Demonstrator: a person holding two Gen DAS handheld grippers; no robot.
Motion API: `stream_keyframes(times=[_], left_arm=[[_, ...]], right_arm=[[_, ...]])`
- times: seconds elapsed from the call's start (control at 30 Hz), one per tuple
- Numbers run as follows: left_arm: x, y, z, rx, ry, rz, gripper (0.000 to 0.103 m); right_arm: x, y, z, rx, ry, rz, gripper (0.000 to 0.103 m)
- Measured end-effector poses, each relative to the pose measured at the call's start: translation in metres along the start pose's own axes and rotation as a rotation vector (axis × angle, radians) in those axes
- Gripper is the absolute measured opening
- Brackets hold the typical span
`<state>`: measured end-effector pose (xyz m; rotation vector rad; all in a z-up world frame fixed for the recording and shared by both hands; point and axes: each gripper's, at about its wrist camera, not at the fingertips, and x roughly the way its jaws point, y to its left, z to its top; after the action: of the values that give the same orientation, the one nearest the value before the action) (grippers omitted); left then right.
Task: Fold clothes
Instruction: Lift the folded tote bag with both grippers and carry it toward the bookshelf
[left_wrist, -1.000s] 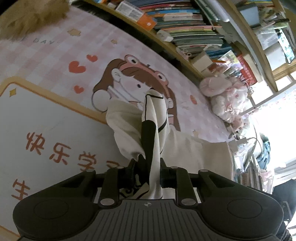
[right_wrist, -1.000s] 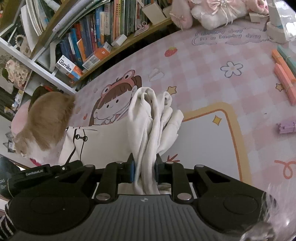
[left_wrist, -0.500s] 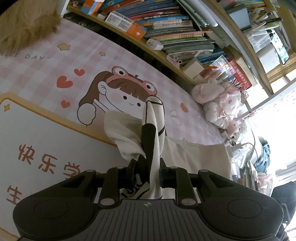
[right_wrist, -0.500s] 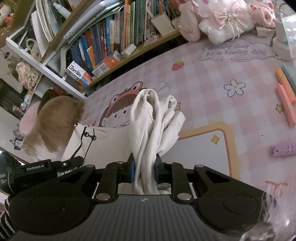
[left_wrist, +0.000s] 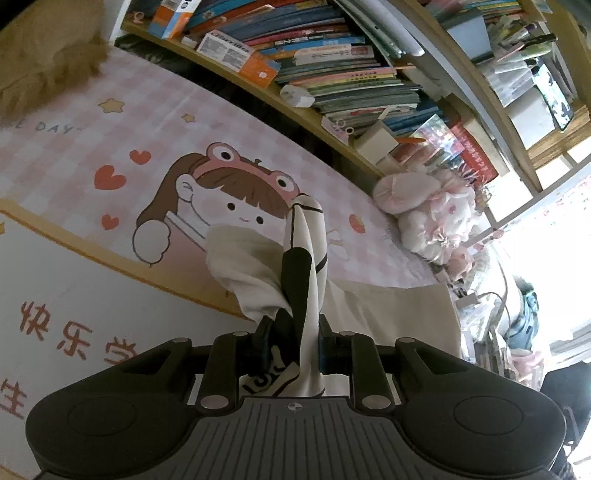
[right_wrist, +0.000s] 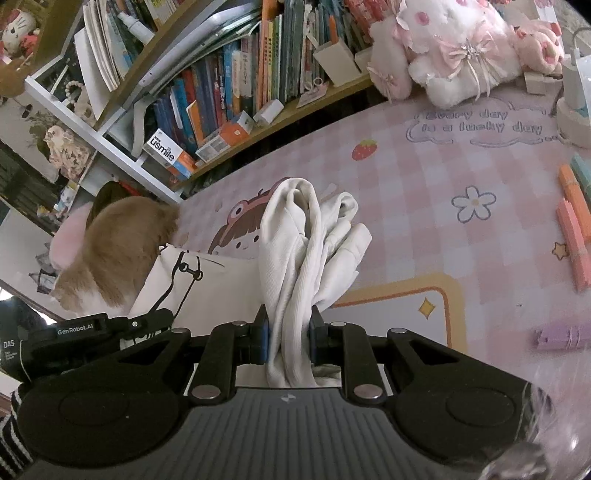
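— Grippers, two: left gripper (left_wrist: 293, 341) and right gripper (right_wrist: 287, 339). State?
— Each pinches a bunched fold of one cream garment (right_wrist: 295, 251), lifted over the pink checked mat (right_wrist: 424, 177); the rest lies on it.
— Other items?
— One furry brown animal (right_wrist: 118, 251); three orange blocks (right_wrist: 574, 229), one purple.

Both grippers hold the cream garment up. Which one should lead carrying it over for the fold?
Probably right. The right gripper grips plain fabric of the cream garment over open mat; a furry animal crowds the left gripper.
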<state>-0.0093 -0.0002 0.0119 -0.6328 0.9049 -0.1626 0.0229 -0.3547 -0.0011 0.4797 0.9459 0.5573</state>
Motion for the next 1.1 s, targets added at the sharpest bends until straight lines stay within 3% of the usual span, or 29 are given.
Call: stream_keyframes(times=[0.43, 1.1], left_arm=[[0.031, 0.015, 0.055, 0.005, 0.01, -0.062, 0.019], [0.114, 0.049, 0.165, 0.035, -0.006, -0.117, 0.019]], right_arm=[[0.027, 0.006, 0.042, 0.014, -0.038, -0.015, 0.018], [0.119, 0.011, 0.133, -0.023, -0.11, -0.045, 0.018]])
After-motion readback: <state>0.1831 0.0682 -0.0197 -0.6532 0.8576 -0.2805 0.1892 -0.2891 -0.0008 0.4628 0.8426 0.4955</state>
